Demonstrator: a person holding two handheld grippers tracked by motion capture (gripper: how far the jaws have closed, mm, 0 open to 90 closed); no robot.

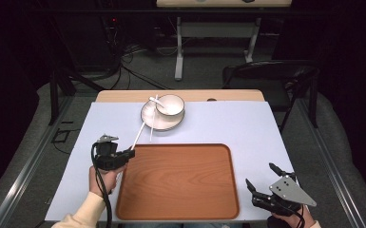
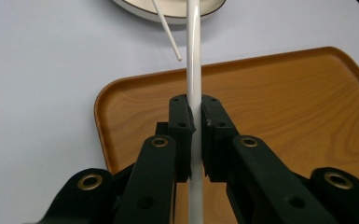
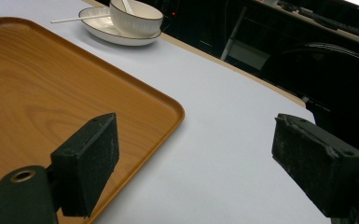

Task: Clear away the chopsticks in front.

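My left gripper (image 1: 129,153) is shut on a white chopstick (image 1: 139,135) at the near left corner of the wooden tray (image 1: 180,199). In the left gripper view the pads (image 2: 182,121) clamp this chopstick (image 2: 193,56), whose far end reaches the white plate (image 2: 168,14). A second chopstick (image 2: 168,35) leans off the plate onto the table. The plate (image 1: 148,118) carries a white bowl (image 1: 170,104) with a spoon (image 1: 154,100) in it. My right gripper (image 1: 261,175) is open with nothing between its jaws, just off the tray's near right corner (image 3: 168,112).
A pale blue mat (image 1: 247,128) covers the table; its wooden far edge (image 1: 180,96) shows behind the plate. A dark chair (image 1: 271,78) stands beyond the right far corner. The tray (image 3: 37,84) holds nothing.
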